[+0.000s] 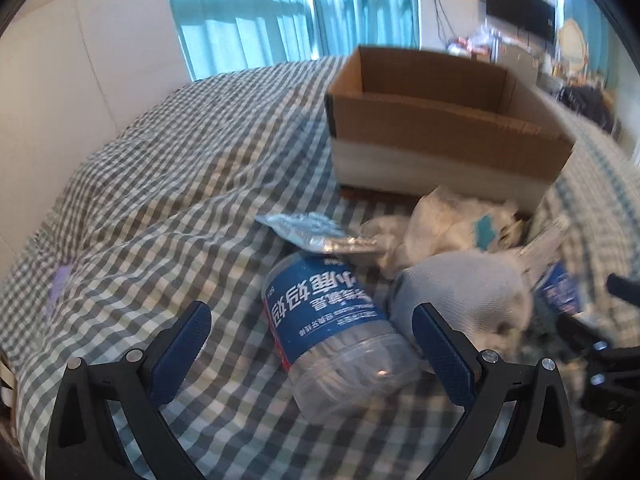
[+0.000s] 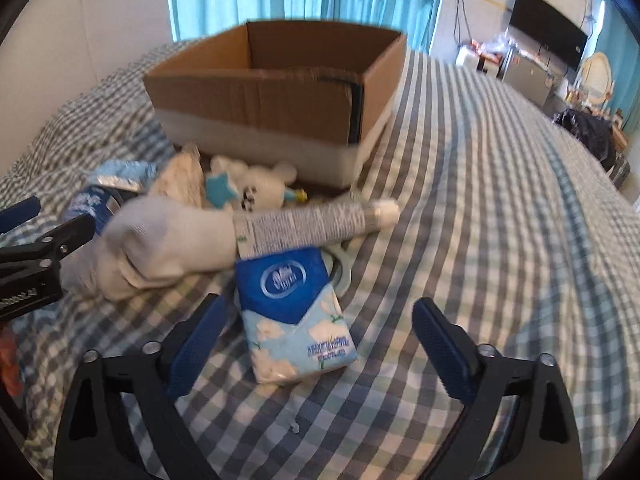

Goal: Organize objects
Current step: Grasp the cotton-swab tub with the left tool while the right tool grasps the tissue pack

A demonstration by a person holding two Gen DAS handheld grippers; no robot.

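Both tools are wide open and holding nothing. The left gripper [image 1: 310,330] hangs low over the checked bedspread [image 1: 160,184] with its blue pads spread either side of a clear water bottle [image 1: 336,328] that lies on its side, blue label up; whether the pads touch it I can't tell, but it sits right in the gap. The right gripper [image 2: 318,328] is spread just as wide over a blue tissue pack [image 2: 298,320] lying flat on the cover, nearer its left finger. Just beyond, a rolled white sock [image 2: 160,244] lies beside the bottle, and a printed white tube [image 2: 316,222] rests across the top of the tissue pack. Behind those, close against the near wall of the cardboard box [image 2: 256,96], sit a small white plush toy [image 2: 256,188], a crumpled pale cloth or wrapper [image 2: 182,182] and a silver foil packet [image 1: 316,232]. The box stands toward the far edge of the bed, open at the top; what shows of its inside looks bare, though its floor is hidden. By my reckoning the tidying has hardly started: every item in sight is on the bedspread, outside the box, and the bottle and tissue pack look like the first to go in.
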